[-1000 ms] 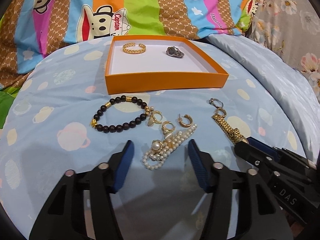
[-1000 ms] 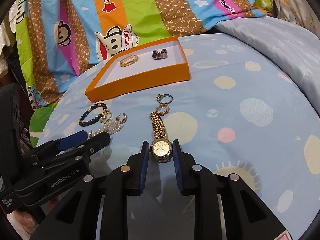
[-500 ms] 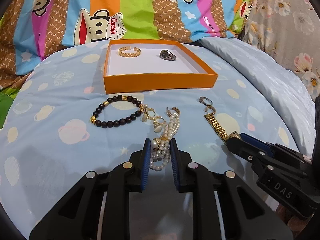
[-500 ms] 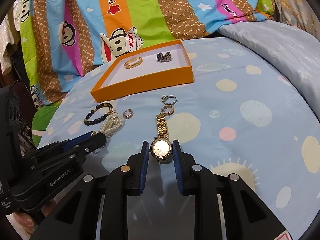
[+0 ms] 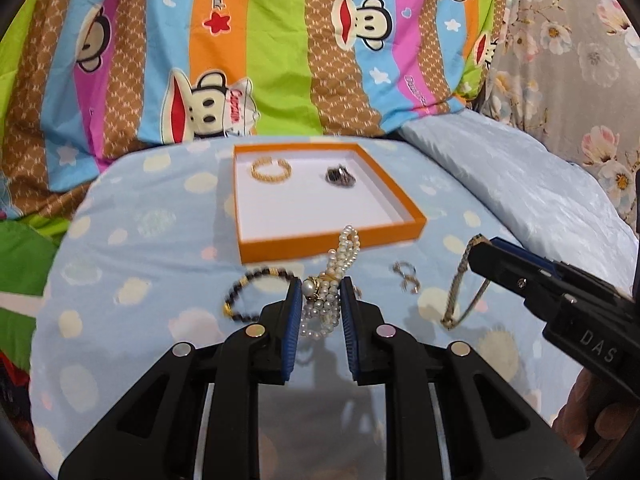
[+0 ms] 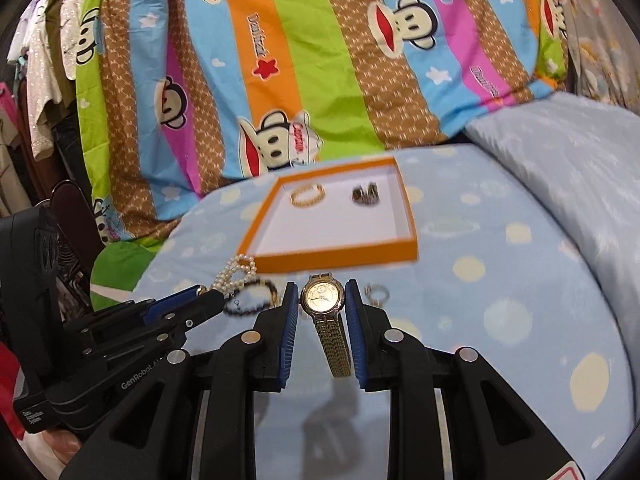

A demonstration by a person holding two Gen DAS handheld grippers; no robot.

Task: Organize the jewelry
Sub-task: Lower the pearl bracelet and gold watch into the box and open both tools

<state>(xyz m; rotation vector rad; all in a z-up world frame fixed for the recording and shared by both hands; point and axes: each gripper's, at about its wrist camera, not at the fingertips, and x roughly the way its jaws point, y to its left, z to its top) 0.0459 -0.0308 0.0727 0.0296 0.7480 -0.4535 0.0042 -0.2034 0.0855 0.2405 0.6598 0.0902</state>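
Observation:
My left gripper [image 5: 320, 285] is shut on a white pearl bracelet [image 5: 343, 258], held up off the blue bedspread. My right gripper [image 6: 322, 287] is shut on a gold watch [image 6: 322, 298], whose band hangs down between the fingers. An orange box [image 5: 332, 246] with a white floor lies ahead and holds a gold bangle [image 5: 271, 170] and a dark watch [image 5: 340, 176]. A black bead bracelet [image 5: 246, 294] and gold earrings [image 5: 406, 278] lie on the spread in front of the box. In the left wrist view the right gripper [image 5: 480, 256] comes in from the right with the watch band dangling.
A striped cartoon-monkey quilt [image 5: 280, 60] rises behind the box. A pale blue pillow [image 5: 520, 184] lies at the right and floral fabric [image 5: 580, 60] beyond it. In the right wrist view, clothes [image 6: 36, 80] hang at the far left.
The left gripper closed on the pearl bracelet and lifted it off the spread. The right gripper, shut on the gold watch throughout, rose too, so the band now hangs free.

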